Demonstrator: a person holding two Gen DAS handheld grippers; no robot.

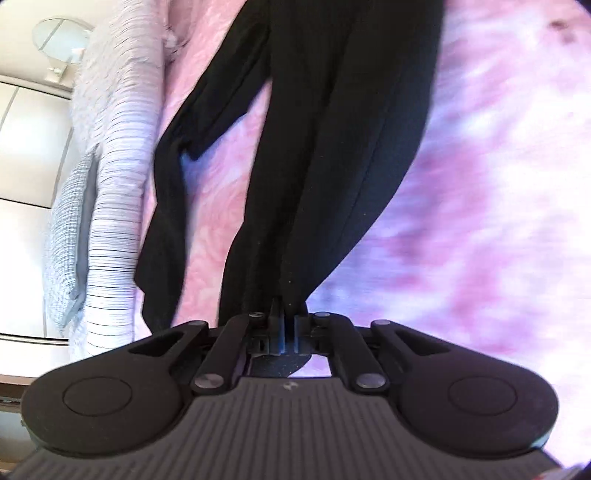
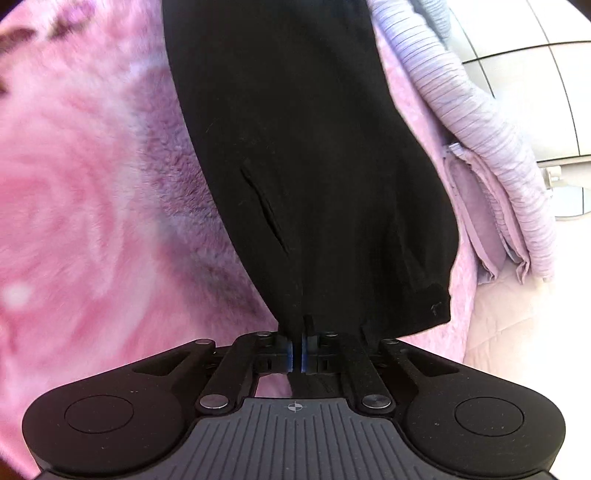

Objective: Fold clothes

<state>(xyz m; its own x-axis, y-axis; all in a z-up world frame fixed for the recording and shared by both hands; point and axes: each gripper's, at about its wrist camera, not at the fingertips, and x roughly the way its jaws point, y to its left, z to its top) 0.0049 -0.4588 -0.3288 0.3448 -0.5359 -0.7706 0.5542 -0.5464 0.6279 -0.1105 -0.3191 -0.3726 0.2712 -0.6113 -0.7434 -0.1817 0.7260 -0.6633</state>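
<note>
A black garment (image 1: 325, 147) hangs stretched over a pink fluffy blanket (image 1: 498, 184). My left gripper (image 1: 289, 325) is shut on a bunched edge of it; one loose black part (image 1: 166, 221) trails to the left. In the right wrist view my right gripper (image 2: 297, 345) is shut on another edge of the same black garment (image 2: 314, 166), near a slit pocket (image 2: 264, 210) and a hemmed corner (image 2: 432, 306). The cloth runs away from both grippers toward the top of each view.
A white and lilac striped quilt (image 1: 114, 206) lies folded along the bed's edge, also in the right wrist view (image 2: 491, 122). The pink blanket (image 2: 92, 184) covers the bed. White cupboard doors (image 1: 26, 147) and a round glass table (image 1: 61, 35) stand beyond.
</note>
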